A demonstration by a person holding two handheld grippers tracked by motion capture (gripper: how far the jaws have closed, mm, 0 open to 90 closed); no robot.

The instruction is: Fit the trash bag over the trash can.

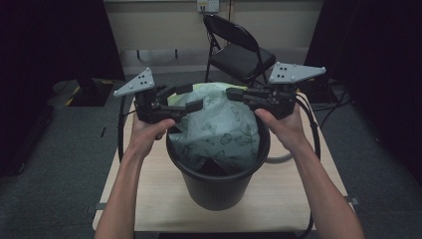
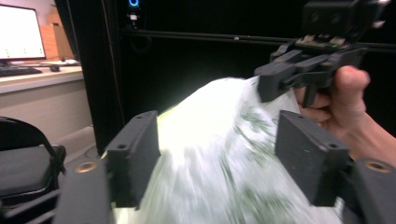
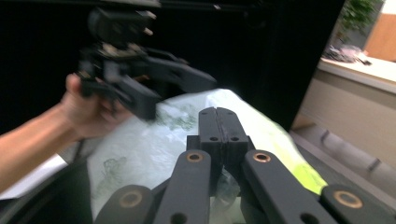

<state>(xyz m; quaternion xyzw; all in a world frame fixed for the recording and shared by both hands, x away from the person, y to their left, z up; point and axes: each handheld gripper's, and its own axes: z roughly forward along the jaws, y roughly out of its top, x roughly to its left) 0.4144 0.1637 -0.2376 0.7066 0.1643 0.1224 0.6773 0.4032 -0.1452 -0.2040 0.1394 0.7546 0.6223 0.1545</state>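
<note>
Lining bin (image 1: 219,189): bag (image 1: 219,129) between both tongs
Left tongs (image 1: 196,105): released, straddling bag
Right tongs (image 1: 233,93): clenched on bag's far edge

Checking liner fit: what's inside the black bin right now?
A pale green printed bag sits inside the black bin, bulging above the rim toward the far side. The dark gap at the near rim hides the bin's bottom, and whatever is under or inside the bag is covered.

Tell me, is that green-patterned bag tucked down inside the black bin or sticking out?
Sticking out. The bag billows well above the bin rim, while its lower part sits inside; the right gripper is shut on its plastic.
</note>
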